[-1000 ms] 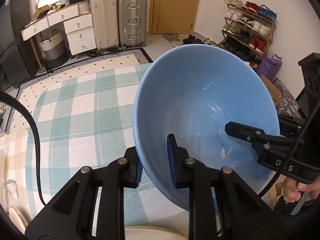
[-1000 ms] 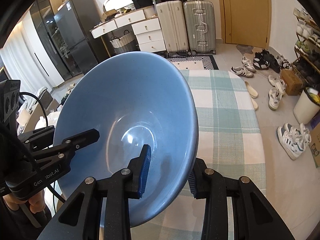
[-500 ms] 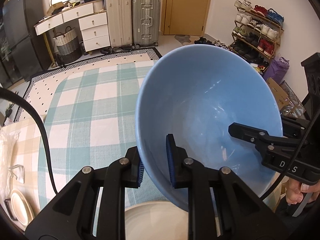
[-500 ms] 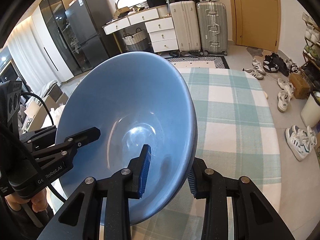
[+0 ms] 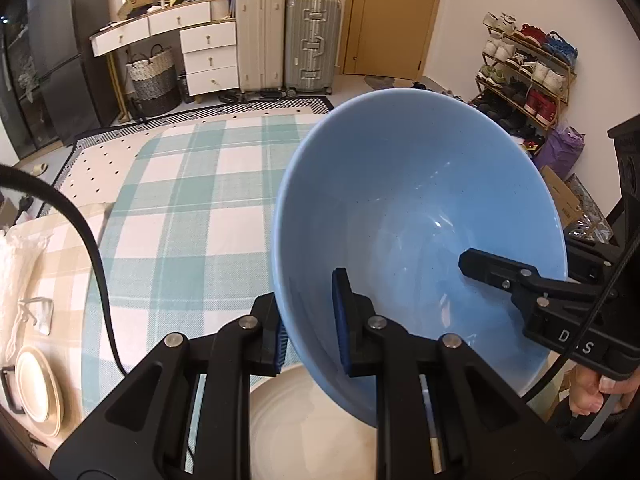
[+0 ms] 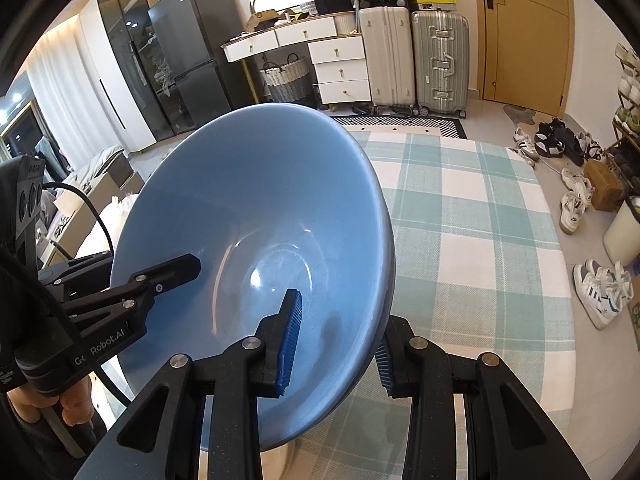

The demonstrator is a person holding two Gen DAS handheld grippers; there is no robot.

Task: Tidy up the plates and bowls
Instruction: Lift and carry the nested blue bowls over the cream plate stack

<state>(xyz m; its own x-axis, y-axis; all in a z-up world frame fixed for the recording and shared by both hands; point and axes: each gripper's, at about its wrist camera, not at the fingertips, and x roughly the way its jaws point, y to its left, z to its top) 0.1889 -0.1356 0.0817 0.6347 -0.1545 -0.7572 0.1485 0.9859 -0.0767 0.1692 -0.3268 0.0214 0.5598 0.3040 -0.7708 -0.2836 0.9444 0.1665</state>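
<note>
We are holding a big blue bowl [image 5: 420, 216] in the air between us, glossy and smooth inside, with faint speckles and a round well at its base. Our left gripper [image 5: 310, 324] is pinching the rim on its side, one blue-padded finger inside the wall and one outside. Our right gripper [image 6: 338, 344] is gripping the opposite rim in the same manner, so both pairs of fingers are pressing on the wall of the bowl. The bowl is hanging tilted above the near edge of the table, its opening facing up and toward us.

Directly under it a cream plate [image 5: 312, 428] is lying on the green checked tablecloth [image 5: 192, 216]; the bowl and our fingers are covering much of that plate. Off to the left a stack of pale plates [image 5: 36, 390] is sitting in a rack beside a white plastic bag [image 5: 18, 256]. A black cable [image 5: 86, 240] is crossing the left view. Farther away, two suitcases [image 6: 414, 56], a white drawer unit [image 6: 340, 68] and a wicker basket [image 6: 286, 78] are standing against the wall, with a shoe rack [image 5: 524, 76] to the right.

Compared with a second ago, we are seeing far more of the cream plate beneath the bowl, while our grips remain unchanged.
</note>
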